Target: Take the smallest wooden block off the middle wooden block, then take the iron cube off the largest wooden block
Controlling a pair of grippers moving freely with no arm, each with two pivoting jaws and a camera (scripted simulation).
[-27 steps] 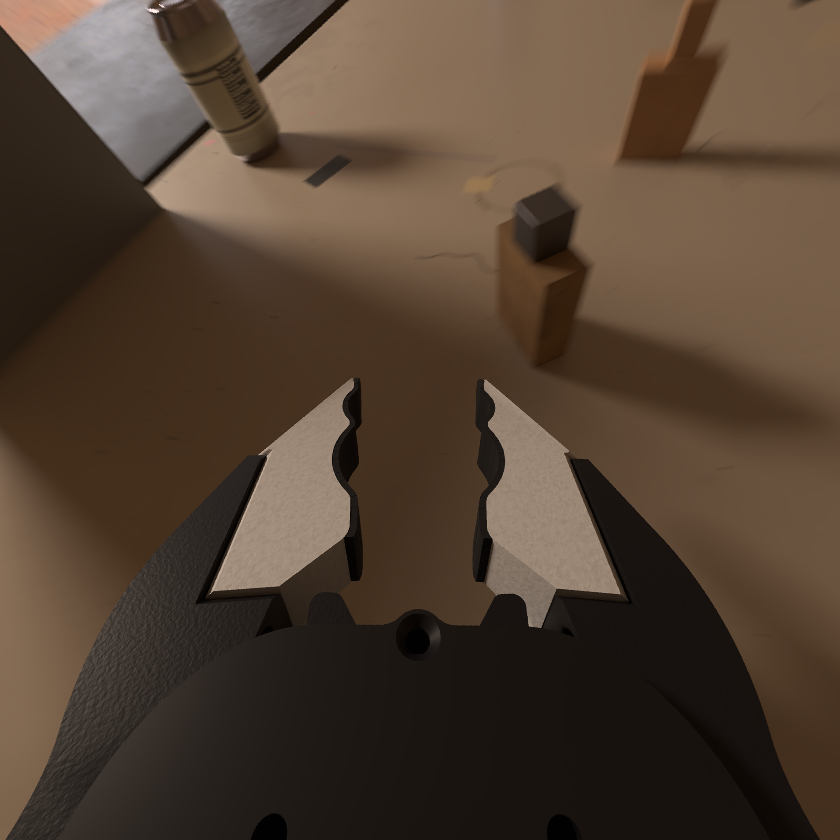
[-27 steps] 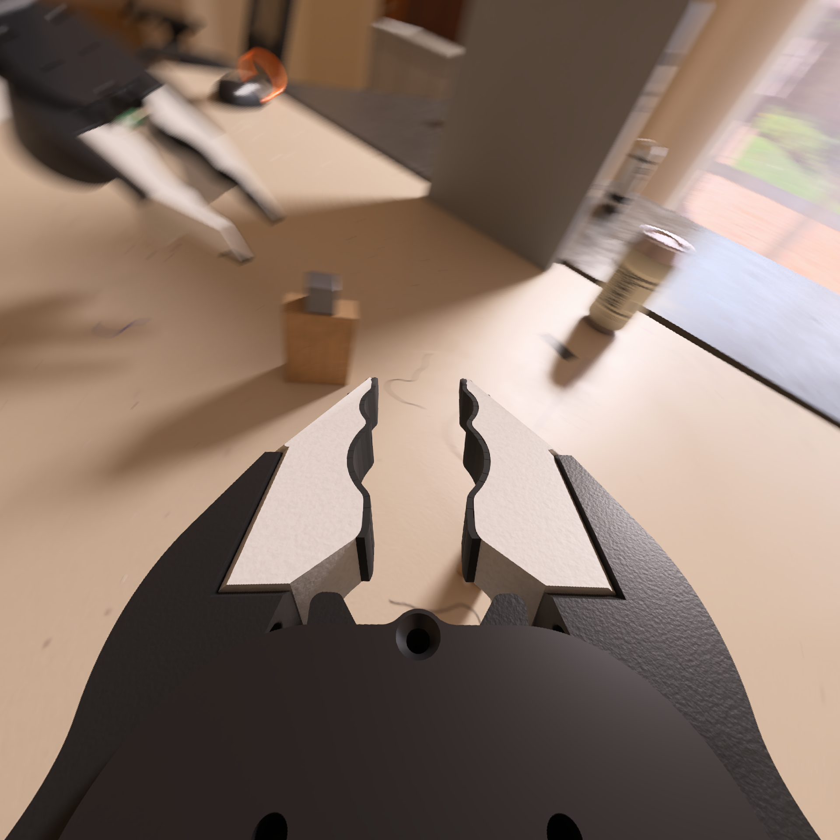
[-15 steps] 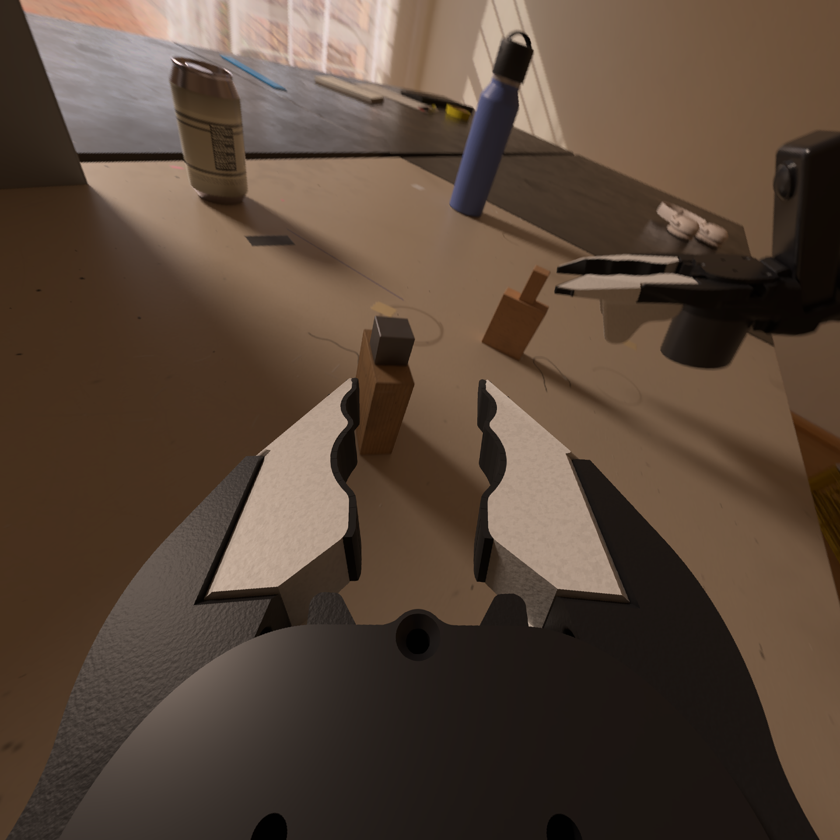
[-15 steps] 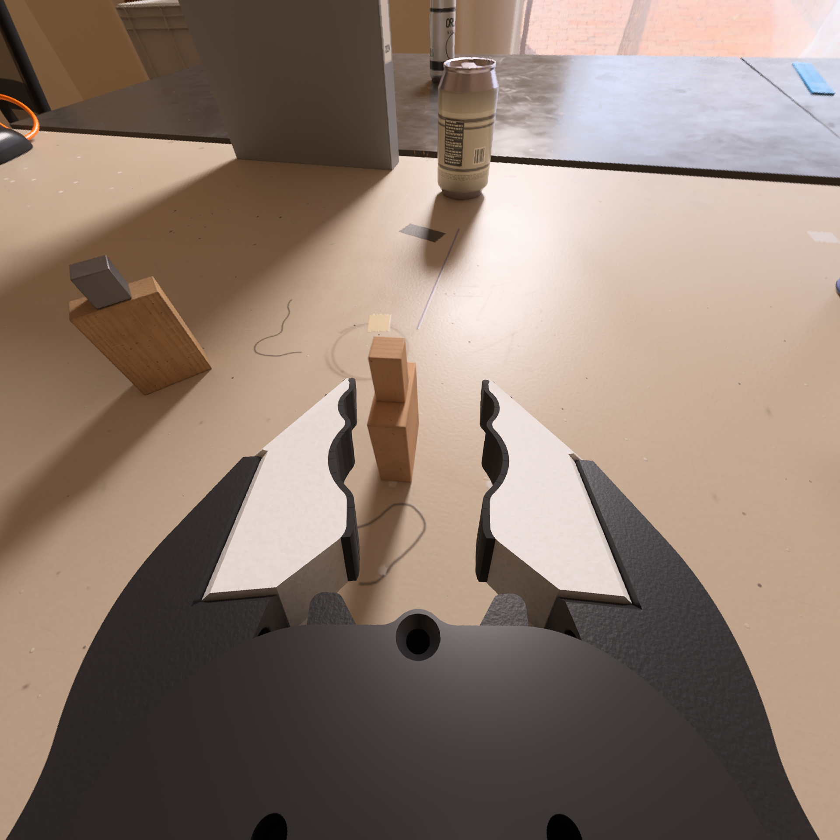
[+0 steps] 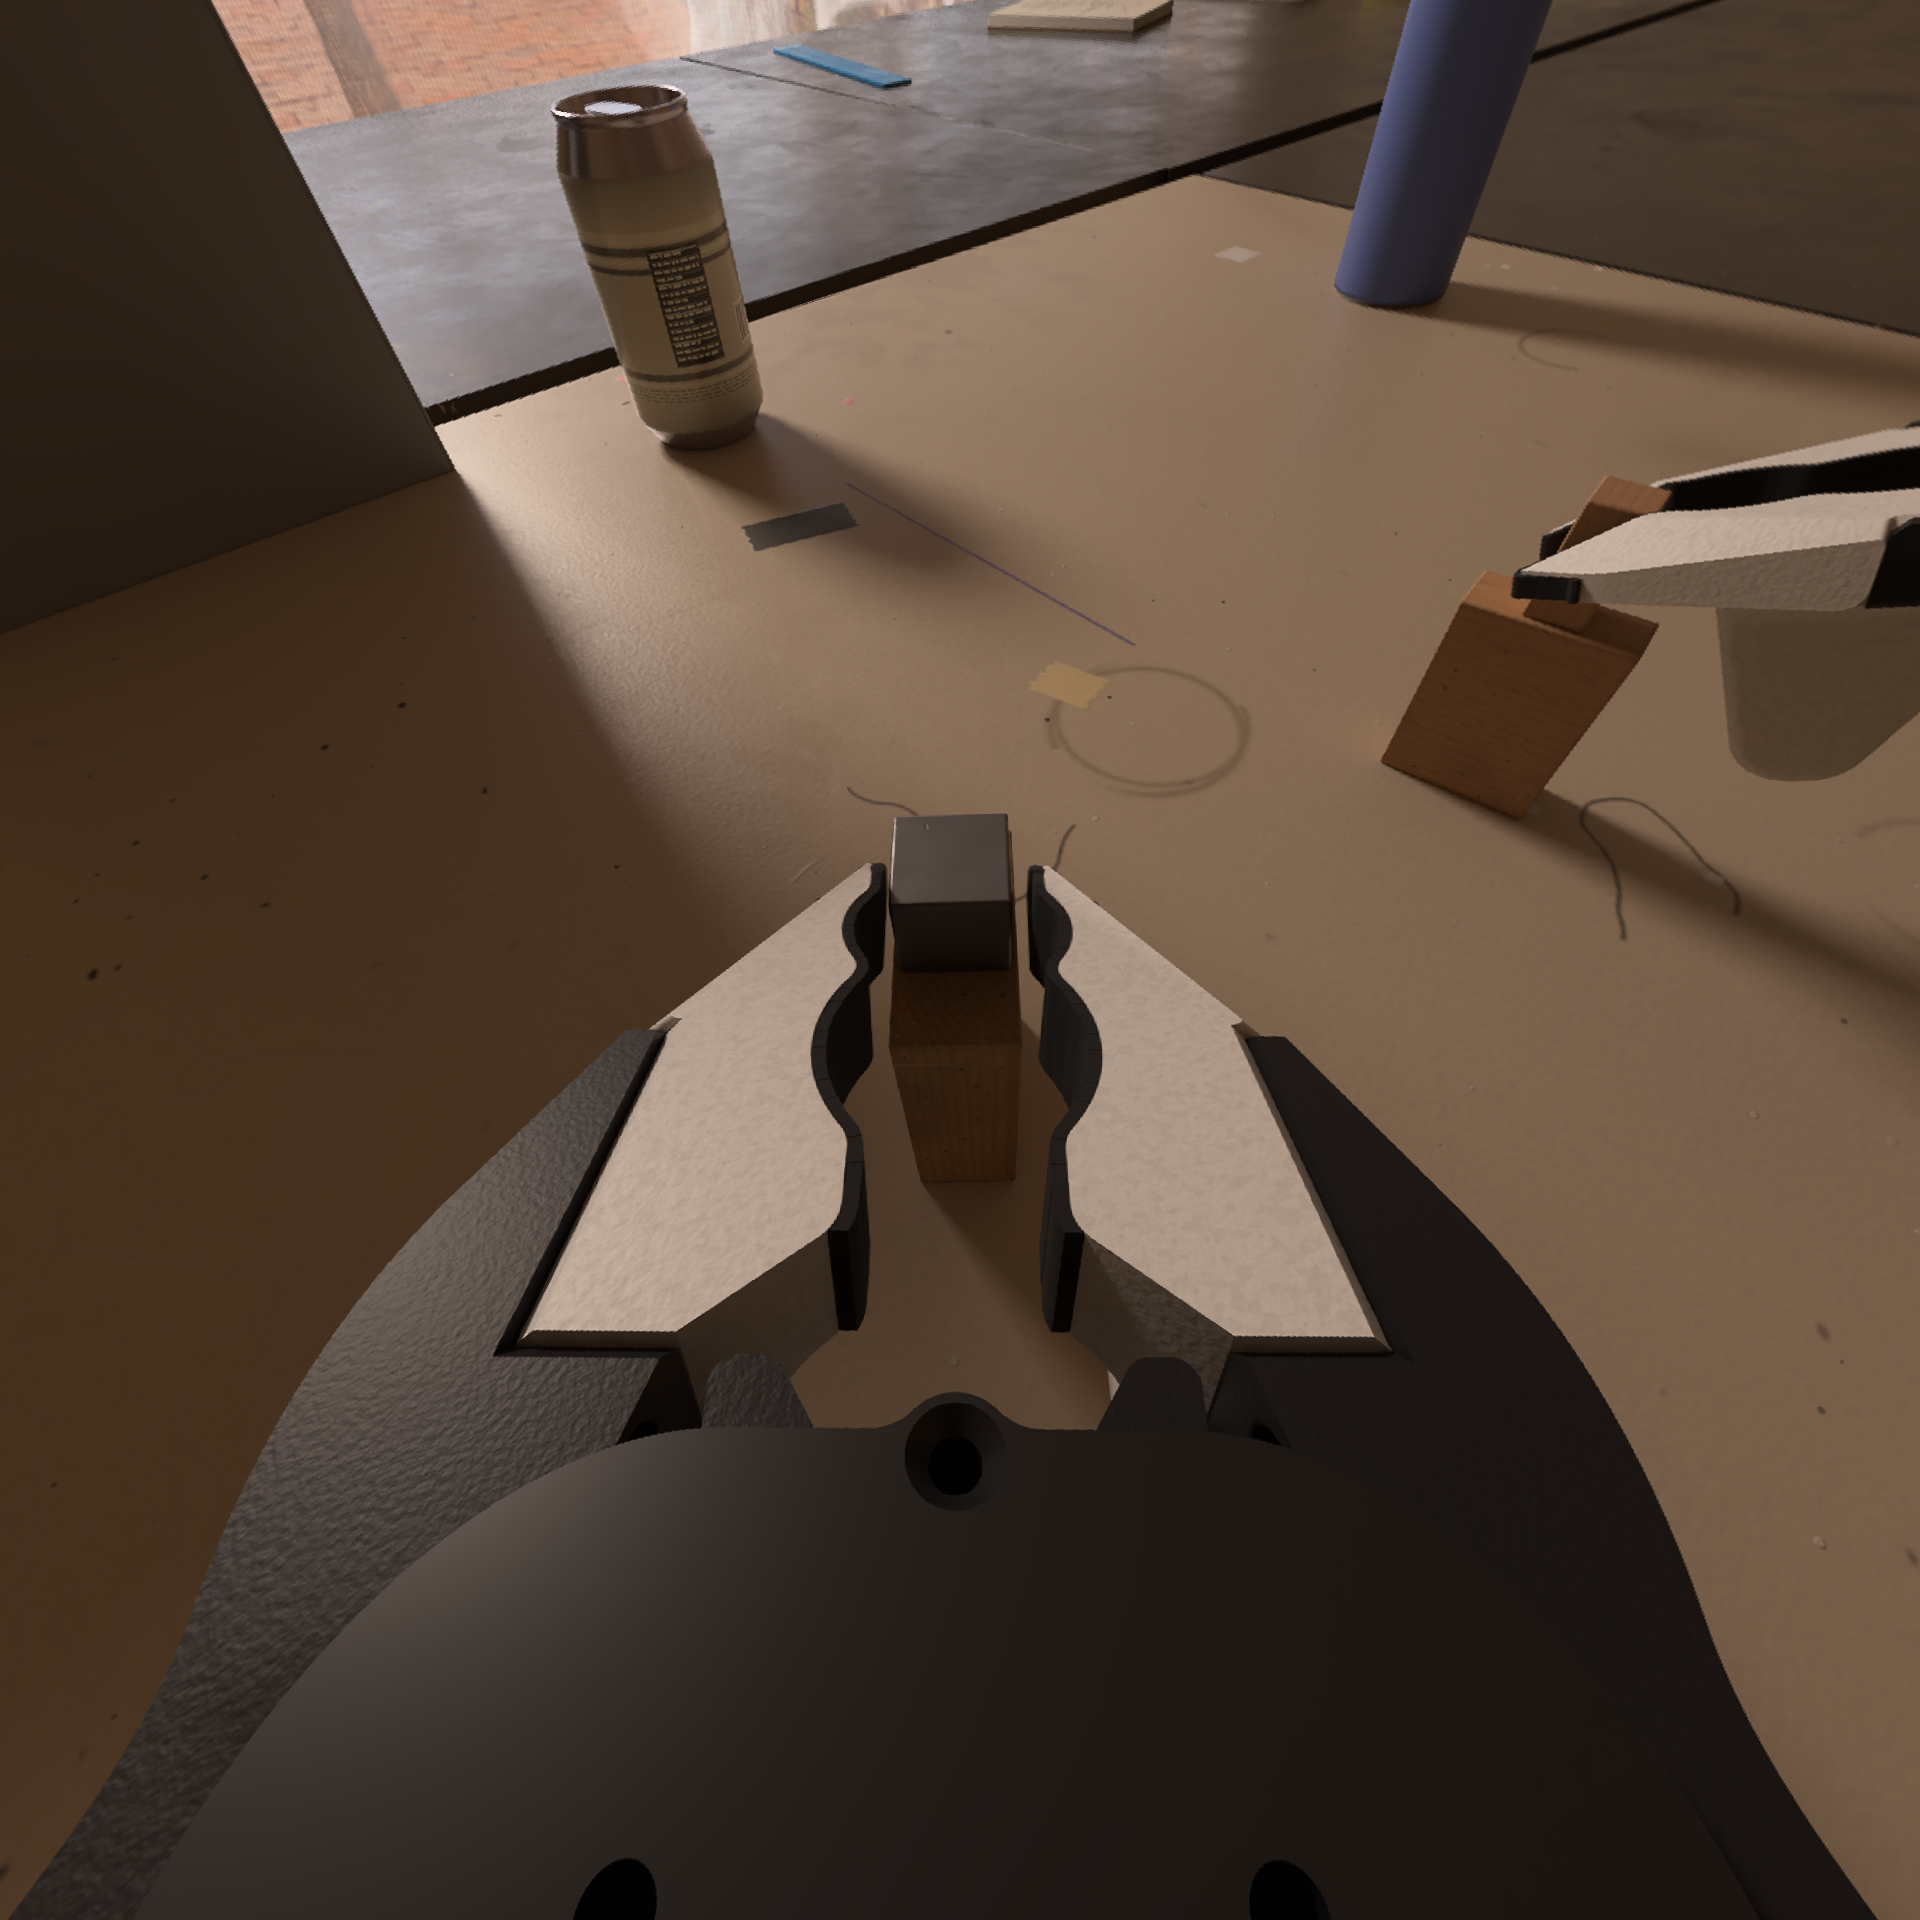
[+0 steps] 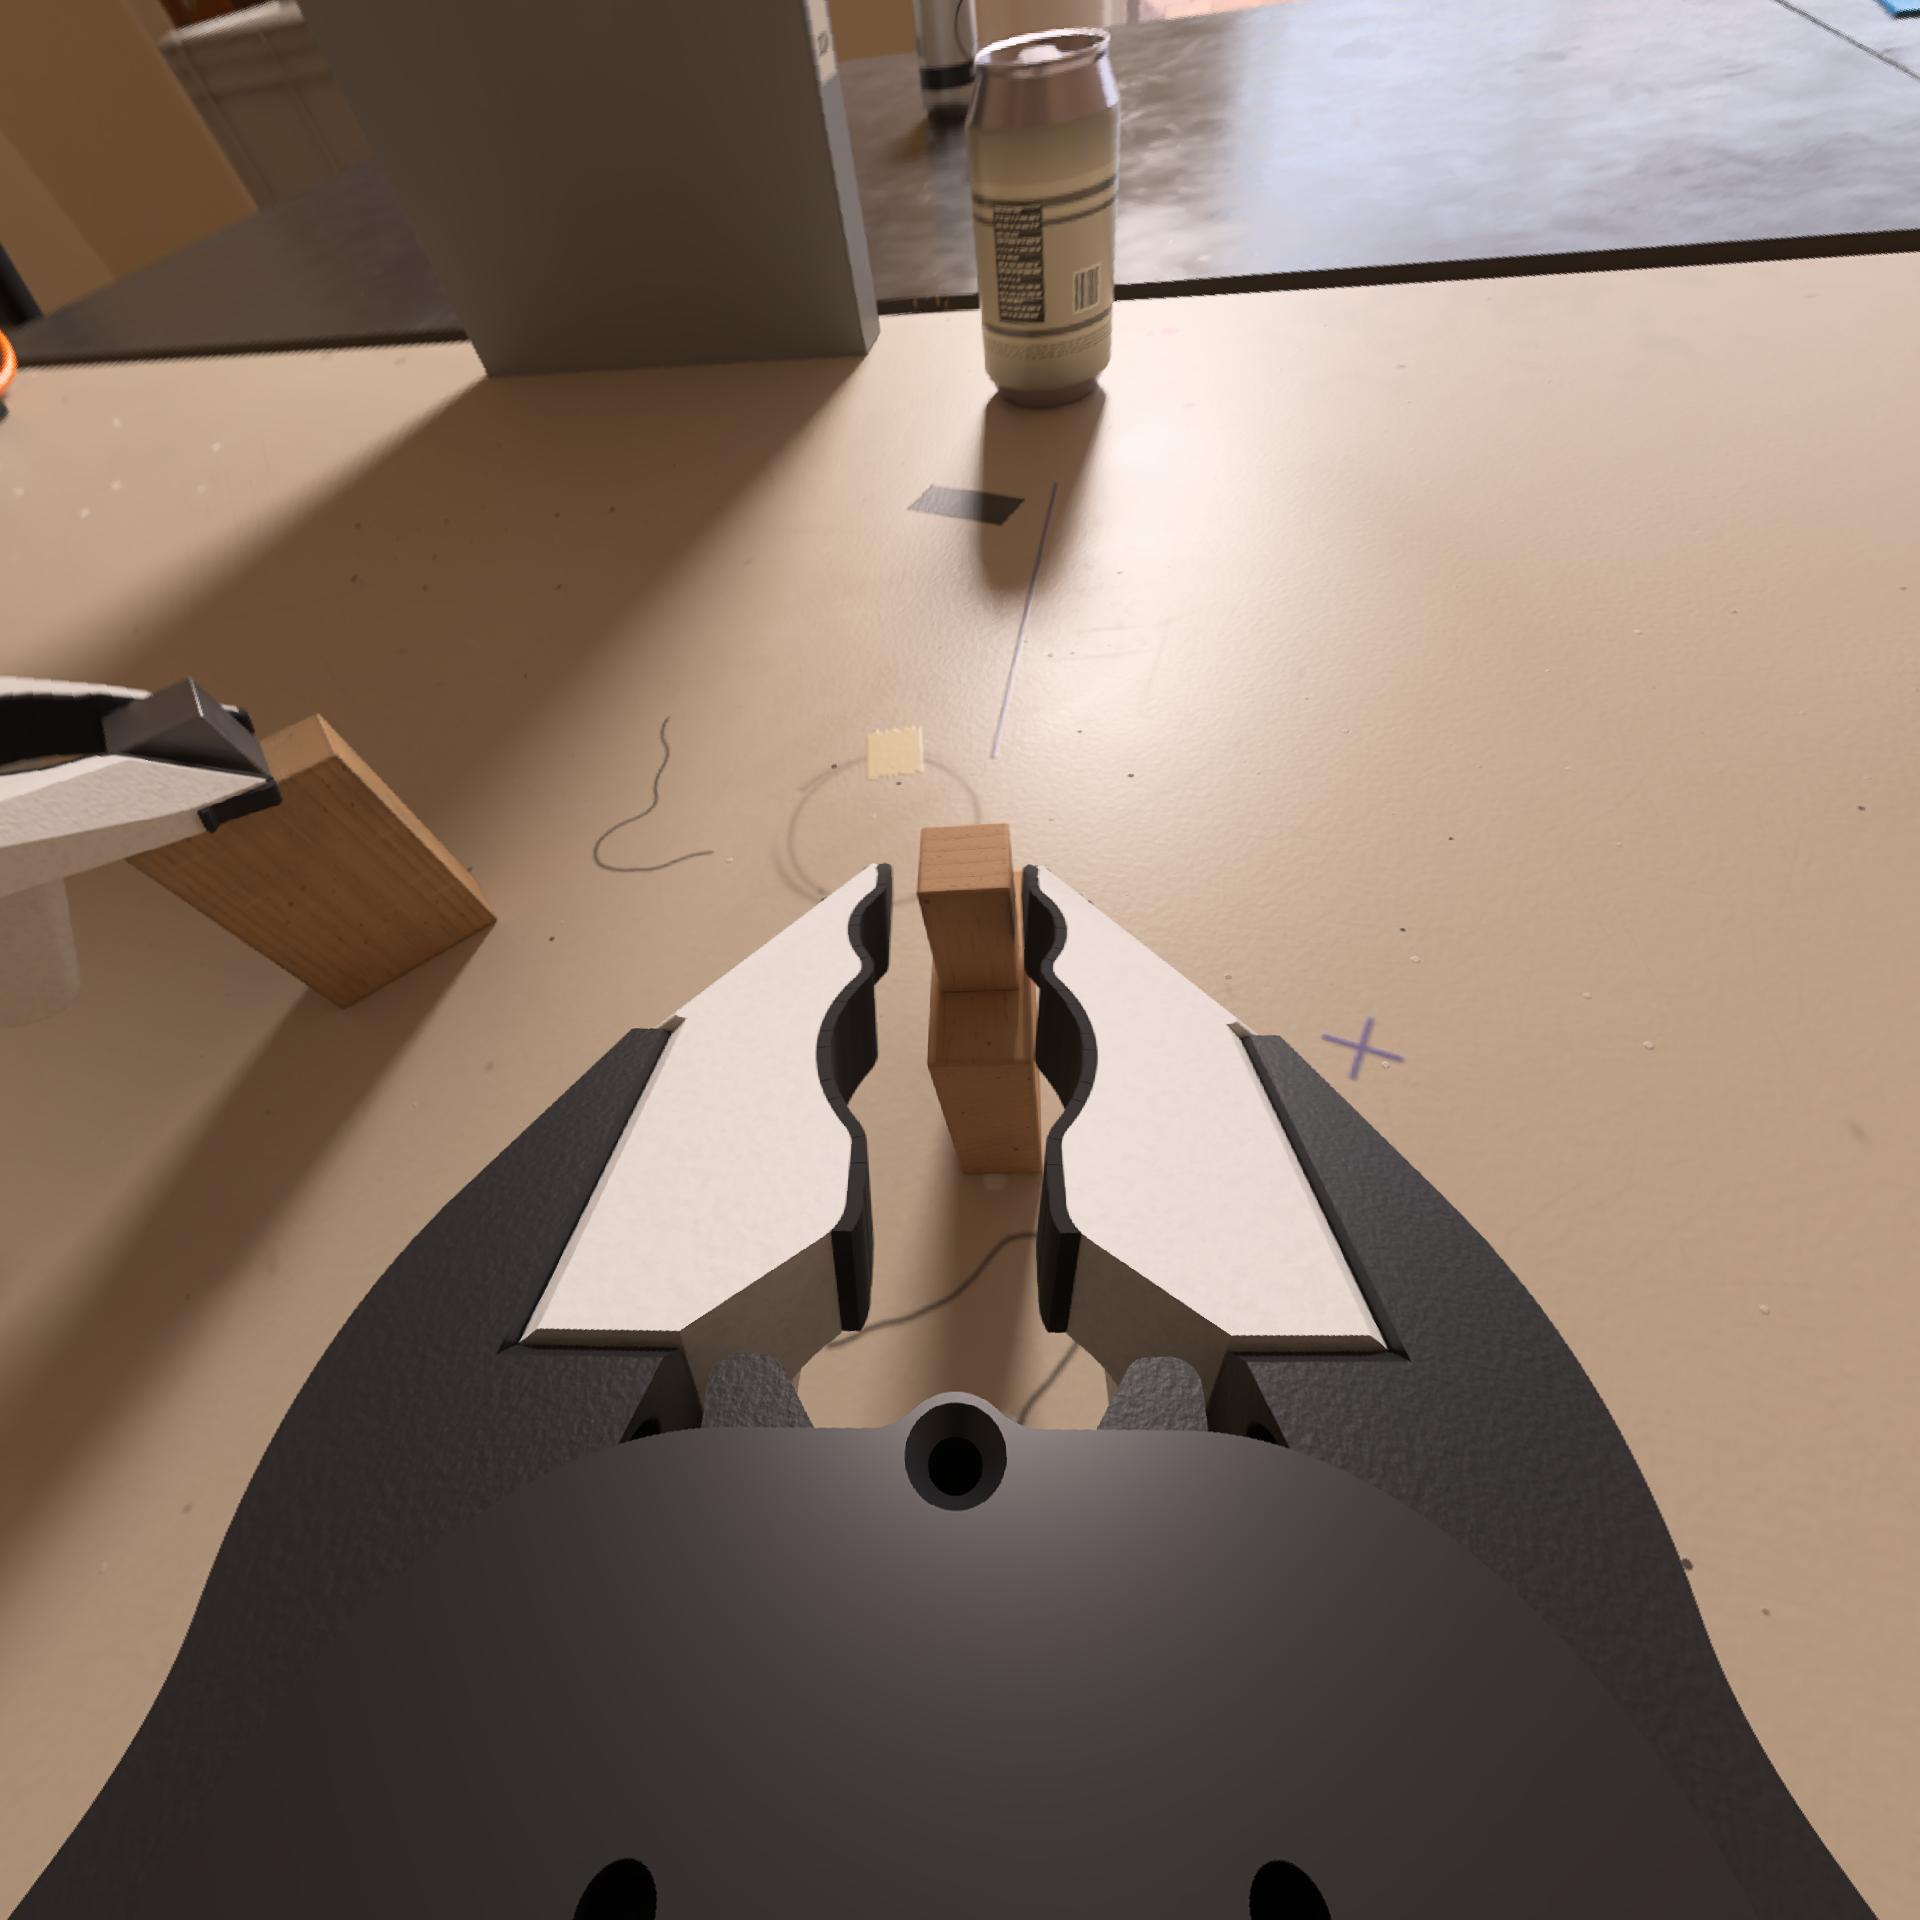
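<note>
The iron cube (image 5: 951,883) sits on the largest wooden block (image 5: 956,1091), which stands upright. My left gripper (image 5: 954,883) has its fingertips against the cube's two sides. From the right wrist view the cube (image 6: 182,722) shows between the left gripper's fingers (image 6: 125,790), above the block (image 6: 312,862). The smallest wooden block (image 6: 966,914) stands on the middle wooden block (image 6: 987,1081). My right gripper (image 6: 956,883) straddles the smallest block with narrow gaps on both sides. The left wrist view shows this stack (image 5: 1507,707) at the far right.
A cream can (image 5: 665,270) (image 6: 1044,208) stands at the tan table's far edge beside a tall grey box (image 5: 156,312) (image 6: 623,177). A blue bottle (image 5: 1423,145) stands far right. A dark surface lies beyond the table edge.
Both grippers have moved forward onto their stacks and narrowed their jaws: the left onto the iron cube, the right around the smallest block. The blocks have not moved.
</note>
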